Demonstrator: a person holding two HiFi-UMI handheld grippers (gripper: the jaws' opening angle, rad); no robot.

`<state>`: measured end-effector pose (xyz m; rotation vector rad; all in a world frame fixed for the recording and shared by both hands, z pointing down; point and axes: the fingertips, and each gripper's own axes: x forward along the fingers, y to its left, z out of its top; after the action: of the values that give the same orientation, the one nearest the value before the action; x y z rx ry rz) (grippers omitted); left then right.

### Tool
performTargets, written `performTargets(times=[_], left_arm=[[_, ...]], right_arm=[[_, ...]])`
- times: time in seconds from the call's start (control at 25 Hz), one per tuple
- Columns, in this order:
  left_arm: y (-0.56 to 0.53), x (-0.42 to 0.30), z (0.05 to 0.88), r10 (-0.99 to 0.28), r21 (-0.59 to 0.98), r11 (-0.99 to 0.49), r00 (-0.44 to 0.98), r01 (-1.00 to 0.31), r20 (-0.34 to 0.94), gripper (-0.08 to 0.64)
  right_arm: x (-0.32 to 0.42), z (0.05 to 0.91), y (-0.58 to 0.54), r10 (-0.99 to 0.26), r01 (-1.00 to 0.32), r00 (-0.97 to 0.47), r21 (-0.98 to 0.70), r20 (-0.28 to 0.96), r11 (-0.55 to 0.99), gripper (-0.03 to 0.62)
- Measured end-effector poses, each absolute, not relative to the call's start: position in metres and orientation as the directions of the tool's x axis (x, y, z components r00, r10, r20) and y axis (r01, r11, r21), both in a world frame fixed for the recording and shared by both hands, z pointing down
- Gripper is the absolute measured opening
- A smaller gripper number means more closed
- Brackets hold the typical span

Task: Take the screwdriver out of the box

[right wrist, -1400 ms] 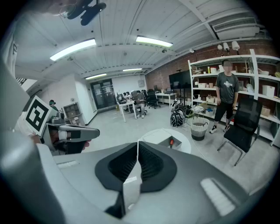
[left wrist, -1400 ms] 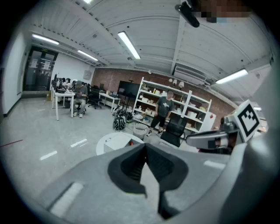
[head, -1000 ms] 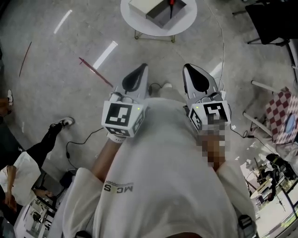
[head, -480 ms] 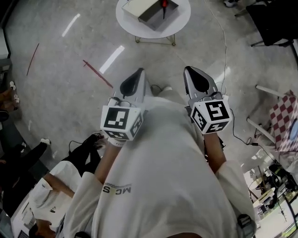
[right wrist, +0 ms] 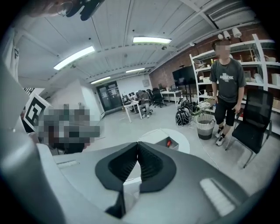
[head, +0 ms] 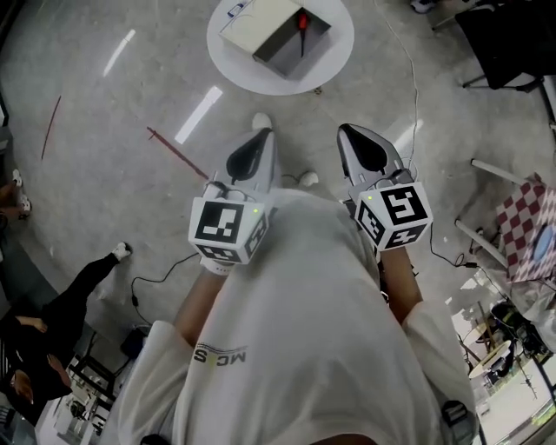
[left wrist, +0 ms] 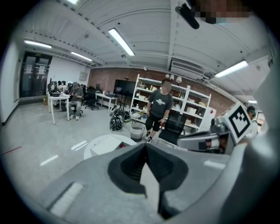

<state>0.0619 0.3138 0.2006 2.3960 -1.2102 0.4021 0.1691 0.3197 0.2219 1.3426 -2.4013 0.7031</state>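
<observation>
Head view, both grippers sit mid-frame, close to the person's chest.
Left gripper (head: 263, 133): jaws closed, tips meeting, nothing between.
Right gripper (head: 344, 130): same, empty.
Screwdriver (head: 301, 26), red handle, lies inside the open grey box (head: 287, 54) on the round white table (head: 334, 59), top centre, well apart from both grippers.

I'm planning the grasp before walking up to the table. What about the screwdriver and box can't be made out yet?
- Tip of the screwdriver: head view, too small; only a red handle and dark shaft show.
- Inside of the box: right gripper view, too far; only a red speck shows.
- Box's open part: left gripper view, behind the shut left gripper.
- Legs of the table: head view, hidden under its top.
</observation>
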Motion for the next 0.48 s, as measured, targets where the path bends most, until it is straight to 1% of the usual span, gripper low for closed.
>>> performTargets(times=[0.32, 0.48], left_arm=[[0.174, -0.016, 0.202, -0.679, 0.26, -0.558, 0.613, -0.788, 0.404, 0.002], [0.118, -0.037, 0.205, -0.656, 0.278, -0.576, 0.638, -0.768, 0.403, 0.002]], right_arm=[[0.111, 0.222, 0.183, -0.708, -0.879, -0.474, -0.235, 0.523, 0.415, 0.001], [0.096, 0.223, 0.124, -0.713, -0.895, -0.444, -0.242, 0.543, 0.374, 0.005]])
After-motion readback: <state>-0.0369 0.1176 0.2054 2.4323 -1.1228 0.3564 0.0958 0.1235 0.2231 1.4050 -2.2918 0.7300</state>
